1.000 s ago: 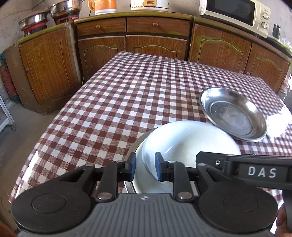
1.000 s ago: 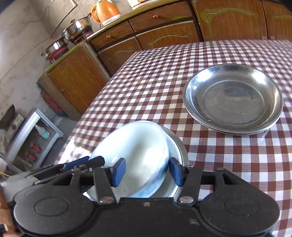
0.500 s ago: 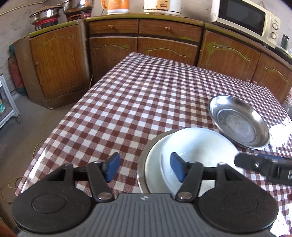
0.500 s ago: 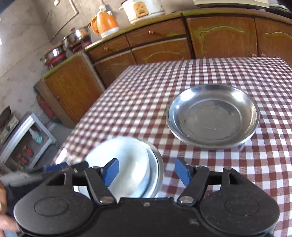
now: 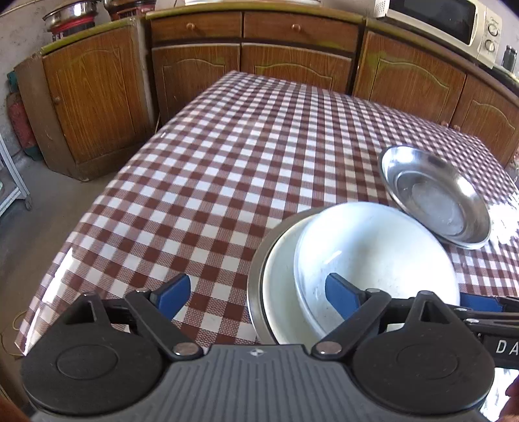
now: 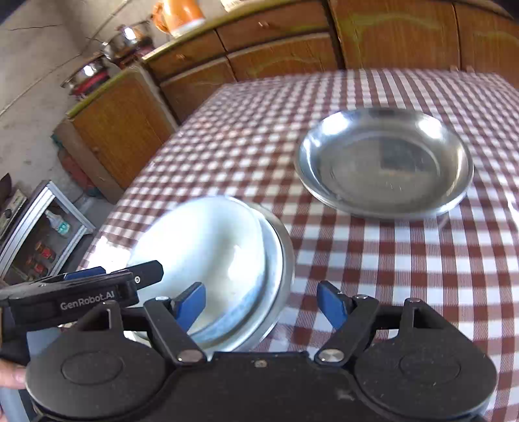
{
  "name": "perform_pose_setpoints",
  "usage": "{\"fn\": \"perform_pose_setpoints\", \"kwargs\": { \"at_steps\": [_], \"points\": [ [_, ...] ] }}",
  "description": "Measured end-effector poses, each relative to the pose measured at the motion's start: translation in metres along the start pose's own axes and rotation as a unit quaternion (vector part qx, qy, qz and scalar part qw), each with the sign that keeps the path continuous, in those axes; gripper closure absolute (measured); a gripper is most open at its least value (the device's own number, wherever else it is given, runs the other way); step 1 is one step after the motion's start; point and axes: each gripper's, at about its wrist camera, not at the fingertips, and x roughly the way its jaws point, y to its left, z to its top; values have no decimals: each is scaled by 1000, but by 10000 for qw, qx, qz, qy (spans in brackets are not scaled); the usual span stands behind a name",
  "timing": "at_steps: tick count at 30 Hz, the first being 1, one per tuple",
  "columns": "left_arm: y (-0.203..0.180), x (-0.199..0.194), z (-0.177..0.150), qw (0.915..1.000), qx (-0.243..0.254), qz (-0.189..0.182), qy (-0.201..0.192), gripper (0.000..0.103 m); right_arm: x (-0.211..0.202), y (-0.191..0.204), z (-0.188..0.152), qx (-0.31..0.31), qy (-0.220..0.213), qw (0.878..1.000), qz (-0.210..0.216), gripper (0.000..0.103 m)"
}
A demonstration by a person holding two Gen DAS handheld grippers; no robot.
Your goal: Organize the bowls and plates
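Wooden kitchen cabinets (image 5: 194,74) with brown doors and drawers wrap the far side and left of the room; a white microwave oven (image 5: 454,22) sits on the counter at top right in the left wrist view, an orange kettle (image 6: 178,13) on the counter in the right wrist view.

Table with red-and-white checked glossy cloth (image 5: 243,155) fills the middle.

Stack near the table's close edge: white round bowl (image 5: 373,259), upright, sits inside a white plate (image 5: 275,292), which sits in a shallow stainless-steel dish; only the dish's rim (image 5: 254,285) shows. Right wrist view is motion-blurred, but the same white bowl (image 6: 201,253) reads nested in the steel rim.

Second round stainless-steel plate (image 6: 382,165) stands alone, empty, just beyond and to the right of the stack. In the left wrist view its near rim (image 5: 434,194) looks about touching the bowl's far edge; can't tell true contact.

Left gripper (image 5: 256,295): jaws wide and opening, blue pads clear of everything. The stack's left edge lies between them, right pad over the bowl, nothing gripped.

Right gripper (image 6: 262,303): jaws wide and opening, straddling the stack's right edge, left pad over the bowl, right pad over cloth, nothing gripped.

Fingertip of the person's left hand (image 6: 9,376) visible at frame edge.
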Motion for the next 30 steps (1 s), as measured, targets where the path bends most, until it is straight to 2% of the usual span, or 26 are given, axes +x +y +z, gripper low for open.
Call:
{"fn": "perform_pose_setpoints", "kwargs": {
  "at_steps": [3, 6, 7, 9, 12, 16, 20, 23, 25, 26, 27, 28, 29, 30],
  "points": [
    [-1, 5, -1, 9999, 70, 60, 74, 6, 4, -5, 0, 121, 68, 9999, 9, 14],
    [0, 14, -2, 9996, 149, -105, 238, 5, 6, 2, 0, -146, -2, 9998, -136, 12],
    [0, 17, -3, 9993, 145, -162, 292, 5, 9, 5, 0, -246, -6, 9994, -241, 9],
    [0, 19, -4, 9994, 127, -168, 265, 0, 15, 12, -3, -429, -43, 9982, -426, 7],
    [2, 22, -5, 9991, 201, -293, 210, 0, 9, 8, -16, -442, -539, 9974, -189, 8],
    [8, 28, -4, 9987, 104, -473, 130, 0, 19, 0, -13, -37, -286, 9996, 60, 9],
    [13, 33, -3, 9978, -36, -663, 43, 0, 29, -6, -7, 3, -116, 9998, 183, 8],
    [12, 34, -2, 9980, 44, -616, -157, 0, 34, -3, -3, 11, -54, 9999, 115, 8],
    [10, 36, 2, 9980, 81, -613, -154, 0, 36, -2, -3, 19, -102, 9999, 121, 8],
    [10, 36, 3, 9976, 92, -664, -141, 2, 37, -3, -3, 35, -128, 9998, 159, 8],
    [8, 37, 4, 9971, 92, -740, -167, 10, 37, -2, -3, 43, -142, 9998, 165, 9],
    [7, 36, 3, 9965, 104, -807, -202, 14, 37, -2, -3, 60, -146, 9996, 216, 16],
    [3, 34, 3, 9954, 157, -917, -217, 30, 38, -2, -3, 88, -128, 9994, 318, 38],
    [-1, 30, 3, 9942, 190, -1027, -253, 39, 37, 0, -3, 83, -148, 9990, 422, 42]
  ]
}}
